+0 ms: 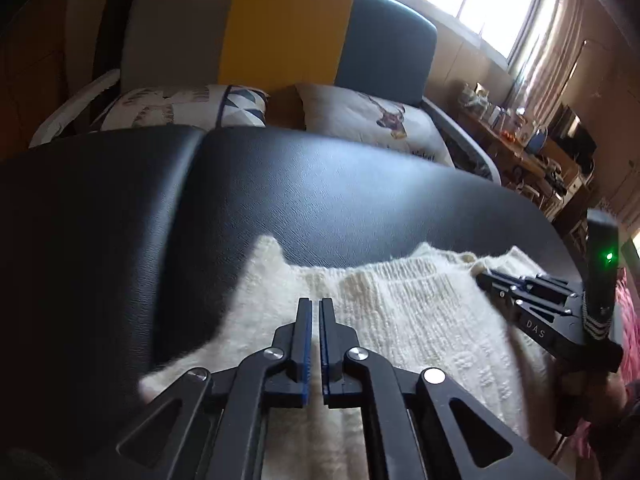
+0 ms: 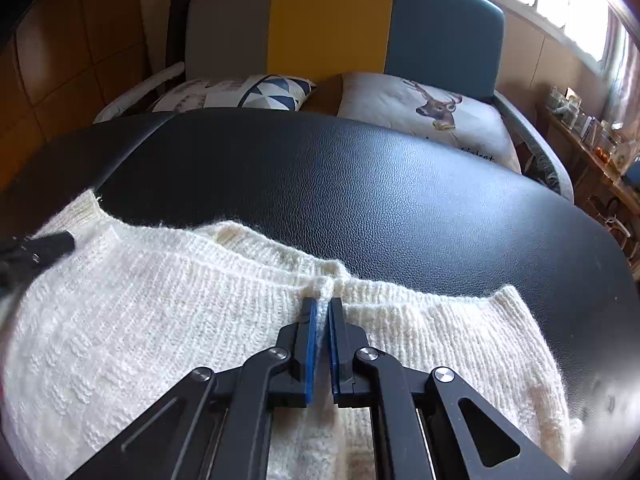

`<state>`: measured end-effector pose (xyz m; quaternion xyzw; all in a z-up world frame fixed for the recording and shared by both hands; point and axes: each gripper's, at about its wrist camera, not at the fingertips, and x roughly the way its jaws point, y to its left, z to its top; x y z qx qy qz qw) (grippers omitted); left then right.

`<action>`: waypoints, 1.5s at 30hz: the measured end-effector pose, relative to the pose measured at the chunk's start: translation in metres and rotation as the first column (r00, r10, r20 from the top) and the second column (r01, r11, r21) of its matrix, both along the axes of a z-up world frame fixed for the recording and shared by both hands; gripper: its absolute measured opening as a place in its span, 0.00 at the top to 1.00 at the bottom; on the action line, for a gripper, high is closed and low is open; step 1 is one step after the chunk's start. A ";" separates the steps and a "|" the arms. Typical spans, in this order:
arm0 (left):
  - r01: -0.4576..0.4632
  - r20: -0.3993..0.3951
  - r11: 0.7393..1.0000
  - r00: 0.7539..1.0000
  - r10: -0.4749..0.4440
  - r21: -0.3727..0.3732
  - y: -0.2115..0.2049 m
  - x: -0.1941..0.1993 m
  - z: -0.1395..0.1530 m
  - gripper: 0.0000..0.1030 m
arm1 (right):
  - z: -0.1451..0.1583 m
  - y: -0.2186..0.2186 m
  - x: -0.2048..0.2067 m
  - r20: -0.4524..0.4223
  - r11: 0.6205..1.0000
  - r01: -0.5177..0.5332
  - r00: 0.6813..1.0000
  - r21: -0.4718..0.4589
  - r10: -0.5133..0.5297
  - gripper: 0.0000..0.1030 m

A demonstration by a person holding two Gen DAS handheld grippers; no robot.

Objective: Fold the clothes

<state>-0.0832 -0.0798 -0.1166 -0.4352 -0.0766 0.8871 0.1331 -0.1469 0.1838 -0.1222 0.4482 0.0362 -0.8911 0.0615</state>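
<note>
While you hold both pinches, lift evenly so the knit folds without twisting. Your right tongs (image 2: 322, 307) are clamped on a ridge of the cream sweater (image 2: 160, 312); your left tongs (image 1: 314, 308) stand nearly together over it, grip unclear. Ahead lies bare black desk (image 2: 360, 184).

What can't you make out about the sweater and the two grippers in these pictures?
- Near half of the white sweater: both views, hidden under the gripper frames and cut off by the bottom edge.
- Whether the left gripper pinches any knit: left wrist view, only a narrow gap shows; in the right wrist view it is a blur at the left edge.
- How much knit the right gripper holds: a ridge shows between the fingers, the rest is hidden.
</note>
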 end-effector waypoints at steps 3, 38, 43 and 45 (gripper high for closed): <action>0.020 -0.023 1.000 1.000 -0.020 -0.018 -0.016 0.007 0.014 0.89 | 0.014 0.010 0.005 -0.035 0.999 -0.002 0.999 -0.052 0.000 0.85; -0.102 0.080 0.974 0.993 0.088 0.202 -0.113 0.051 0.002 0.87 | 0.011 -0.116 0.006 0.028 0.958 -0.261 0.963 -0.122 0.266 0.71; -0.022 0.097 0.942 0.995 -0.011 0.334 -0.121 0.101 0.000 0.83 | 0.034 -0.096 0.041 -0.042 0.947 -0.264 0.965 -0.185 0.261 0.50; -0.002 0.109 0.920 0.993 -0.044 0.391 -0.121 0.119 -0.006 0.81 | 0.040 -0.084 0.058 -0.051 0.939 -0.273 0.962 -0.209 0.268 0.42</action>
